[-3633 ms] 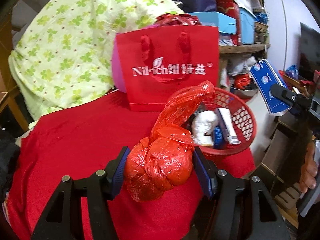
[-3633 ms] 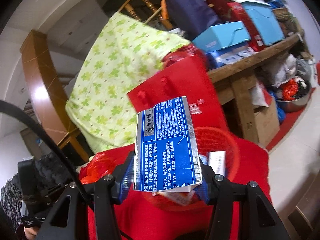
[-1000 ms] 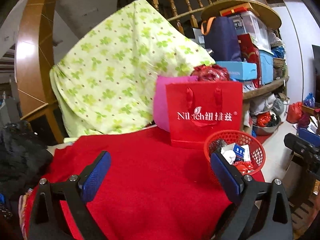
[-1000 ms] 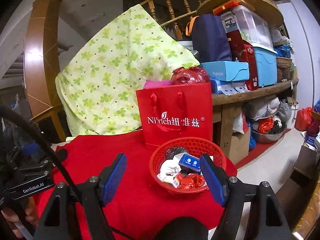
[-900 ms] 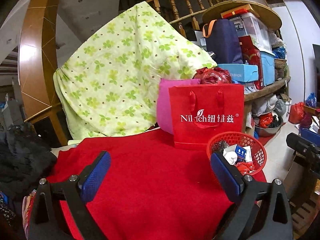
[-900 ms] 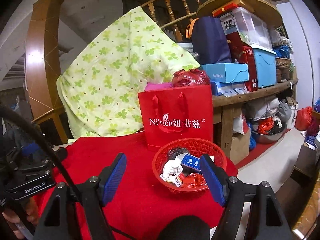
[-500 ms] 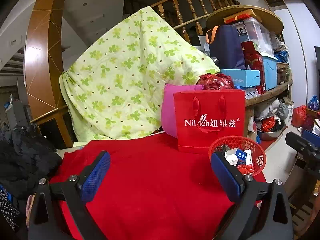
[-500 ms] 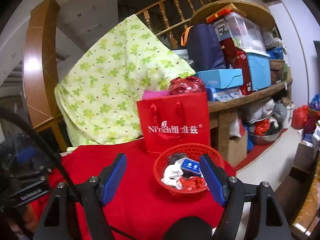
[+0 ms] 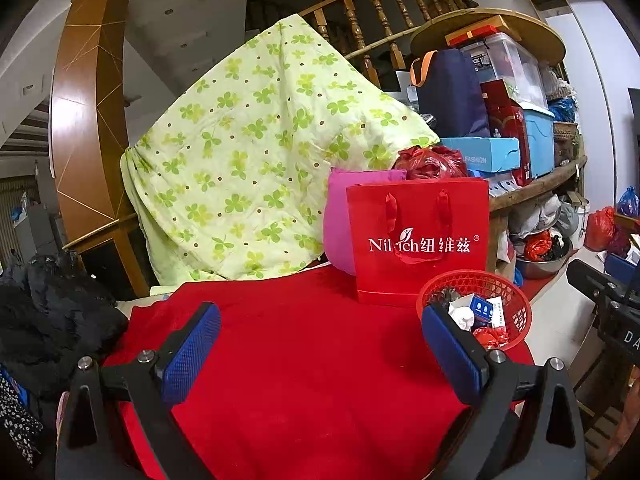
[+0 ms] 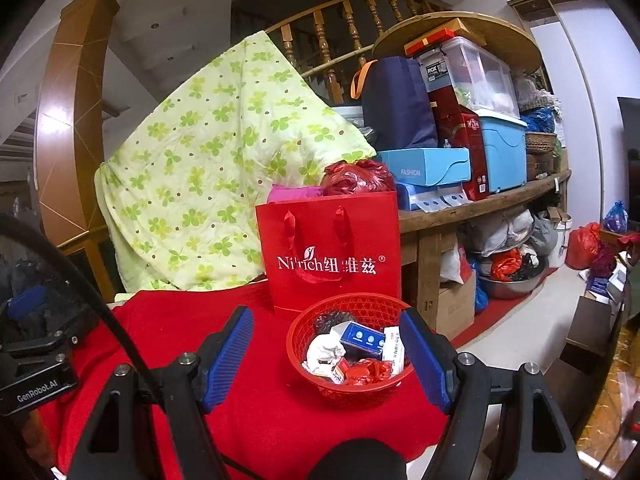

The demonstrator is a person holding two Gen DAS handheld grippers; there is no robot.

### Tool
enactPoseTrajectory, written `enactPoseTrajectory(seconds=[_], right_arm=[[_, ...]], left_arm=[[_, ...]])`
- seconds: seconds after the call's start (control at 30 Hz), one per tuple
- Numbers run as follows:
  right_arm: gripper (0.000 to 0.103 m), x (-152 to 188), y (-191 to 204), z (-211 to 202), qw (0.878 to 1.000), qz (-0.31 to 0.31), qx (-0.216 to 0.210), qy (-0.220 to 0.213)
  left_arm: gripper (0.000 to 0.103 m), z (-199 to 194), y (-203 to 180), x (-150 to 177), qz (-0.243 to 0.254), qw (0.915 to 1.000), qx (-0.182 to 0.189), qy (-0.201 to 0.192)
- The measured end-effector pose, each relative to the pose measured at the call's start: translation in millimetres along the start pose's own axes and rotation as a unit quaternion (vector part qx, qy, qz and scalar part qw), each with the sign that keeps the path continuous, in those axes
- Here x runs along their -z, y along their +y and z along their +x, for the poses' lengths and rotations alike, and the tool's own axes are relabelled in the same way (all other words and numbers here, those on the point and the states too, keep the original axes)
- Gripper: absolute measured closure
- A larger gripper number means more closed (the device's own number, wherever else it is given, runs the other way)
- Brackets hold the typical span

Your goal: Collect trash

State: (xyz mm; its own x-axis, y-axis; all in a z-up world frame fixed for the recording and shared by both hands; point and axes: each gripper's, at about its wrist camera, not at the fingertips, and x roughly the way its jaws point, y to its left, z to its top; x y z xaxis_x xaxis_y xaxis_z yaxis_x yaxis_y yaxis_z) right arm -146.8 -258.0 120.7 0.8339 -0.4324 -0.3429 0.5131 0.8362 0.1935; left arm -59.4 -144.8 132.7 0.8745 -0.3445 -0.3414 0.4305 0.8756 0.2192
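Hovering over red counter (image 9: 304, 360), both tools empty, wide open: left tool (image 9: 320, 354), right tool (image 10: 328, 358). Trash in basket (image 10: 320, 314): blue box (image 10: 362, 336), white wad (image 10: 322, 350), red wrapper (image 10: 368, 370). Just behind basket, red bag (image 10: 332, 252).

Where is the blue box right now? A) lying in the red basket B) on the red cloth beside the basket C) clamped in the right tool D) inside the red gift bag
A: the blue box lies on top of the other trash in the red basket, and the right tool stands open with nothing between its pads.
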Motion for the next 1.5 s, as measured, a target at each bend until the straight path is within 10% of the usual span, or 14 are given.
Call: enactPoseTrajectory(seconds=[1.5], right_arm=[[0.025,15,-9,10,1.000,0.015,0.009,0.017]], left_arm=[[0.003,11,-15,13,0.038,0.9979,0.037,0.036]])
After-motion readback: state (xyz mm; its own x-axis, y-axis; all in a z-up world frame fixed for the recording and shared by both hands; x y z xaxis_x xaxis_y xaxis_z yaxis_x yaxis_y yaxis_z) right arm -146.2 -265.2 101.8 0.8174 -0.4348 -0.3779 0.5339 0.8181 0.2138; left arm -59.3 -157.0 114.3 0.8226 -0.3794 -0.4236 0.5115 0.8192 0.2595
